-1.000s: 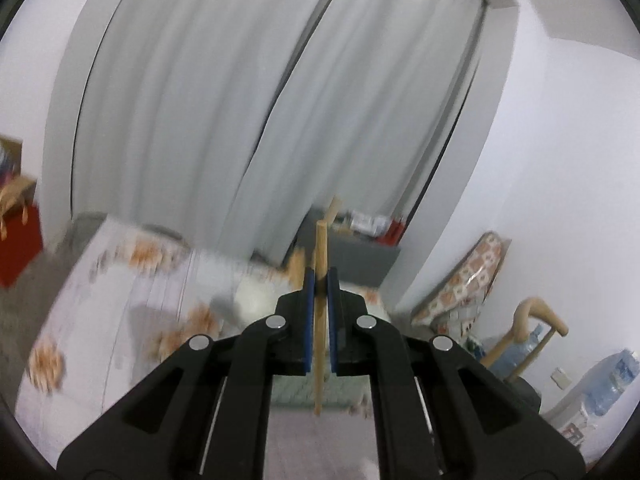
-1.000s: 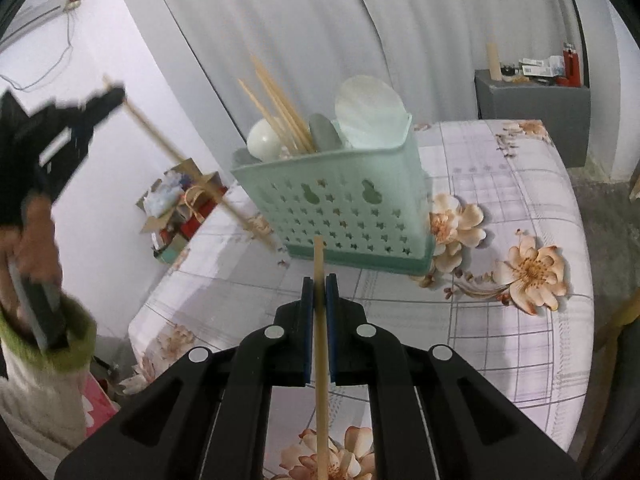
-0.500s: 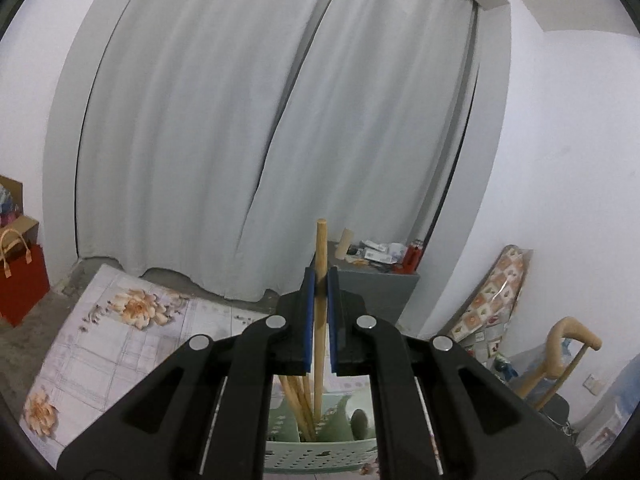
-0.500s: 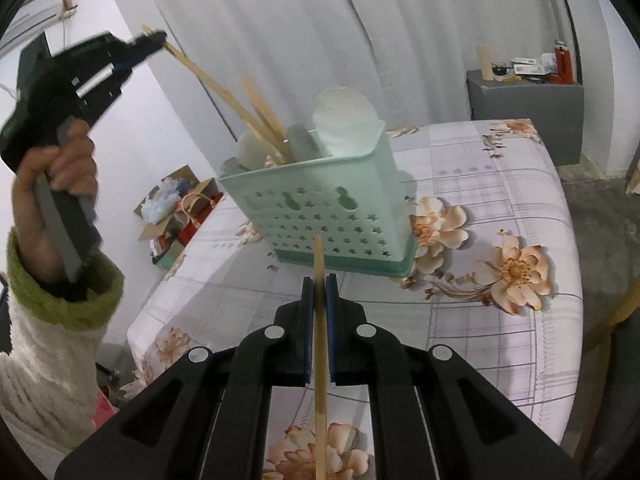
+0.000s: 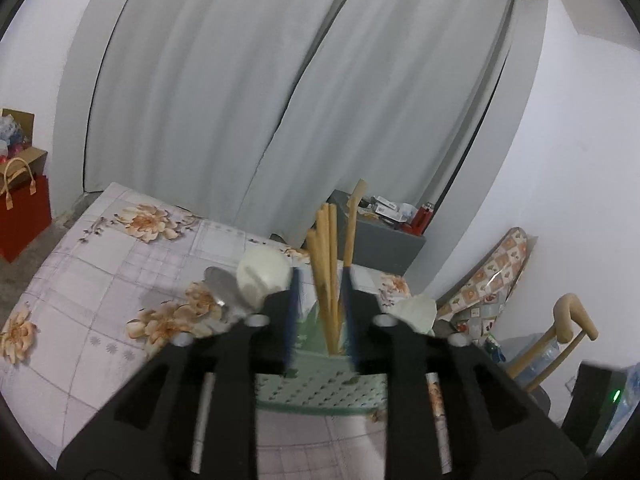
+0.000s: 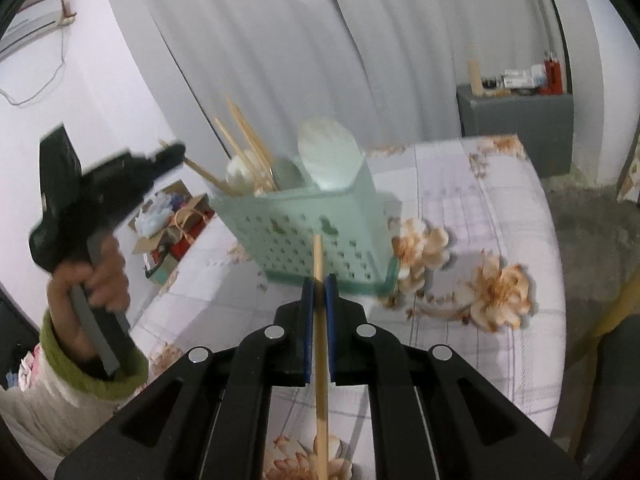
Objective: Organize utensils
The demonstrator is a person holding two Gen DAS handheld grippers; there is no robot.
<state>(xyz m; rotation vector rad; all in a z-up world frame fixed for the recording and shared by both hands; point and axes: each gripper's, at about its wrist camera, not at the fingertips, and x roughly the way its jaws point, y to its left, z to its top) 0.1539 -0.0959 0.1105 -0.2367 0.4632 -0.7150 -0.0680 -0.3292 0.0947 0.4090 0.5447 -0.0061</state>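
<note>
Left gripper jaws opening over the basket rim's chopsticks.

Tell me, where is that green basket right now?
The green basket stands on the flowered tablecloth, straight ahead of the right gripper and its chopstick.

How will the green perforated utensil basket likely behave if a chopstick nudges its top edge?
The utensil basket looks like thin, hole-punched plastic, so probably light. It stands tall with chopsticks and spoons leaning out, so it may tip or slide on the cloth.
</note>
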